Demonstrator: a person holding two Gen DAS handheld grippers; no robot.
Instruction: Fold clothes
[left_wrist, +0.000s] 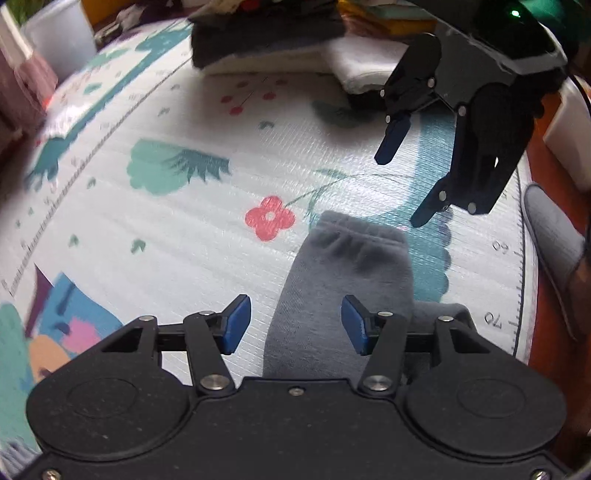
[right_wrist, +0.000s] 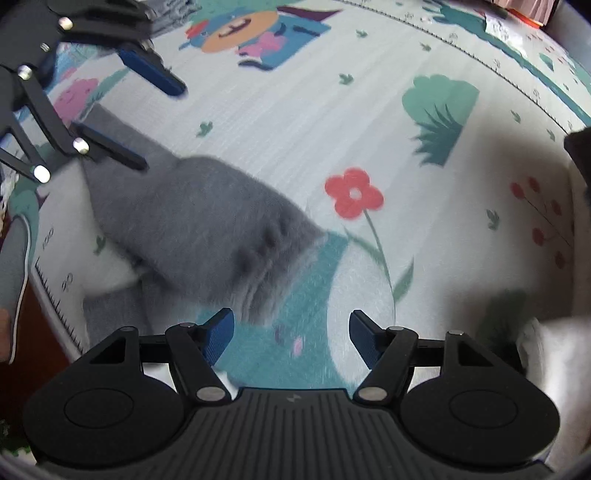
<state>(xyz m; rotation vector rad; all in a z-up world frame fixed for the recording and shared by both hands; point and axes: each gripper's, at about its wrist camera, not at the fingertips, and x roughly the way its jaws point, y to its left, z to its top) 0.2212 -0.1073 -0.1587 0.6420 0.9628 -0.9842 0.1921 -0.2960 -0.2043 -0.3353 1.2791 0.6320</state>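
A grey garment lies on the play mat. The left claw hangs spread above it, gripping nothing. The right claw is likewise spread and empty near the cuff.

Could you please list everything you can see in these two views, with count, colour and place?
Grey garment: one, grey with a gathered cuff, lying on the mat between the two grippers.
Play mat: one, pale with a red flower, green bushes and cartoon prints, under everything.
Stack of folded clothes: one pile, dark grey on white, at the mat's far edge in the left wrist view.
White container: one, white, beyond the mat's far left corner.
Grey slipper: one, grey, off the mat's right edge.
Left gripper: one, black with blue fingers, open over the garment.
Right gripper: one, black with blue fingers, open near the cuff.
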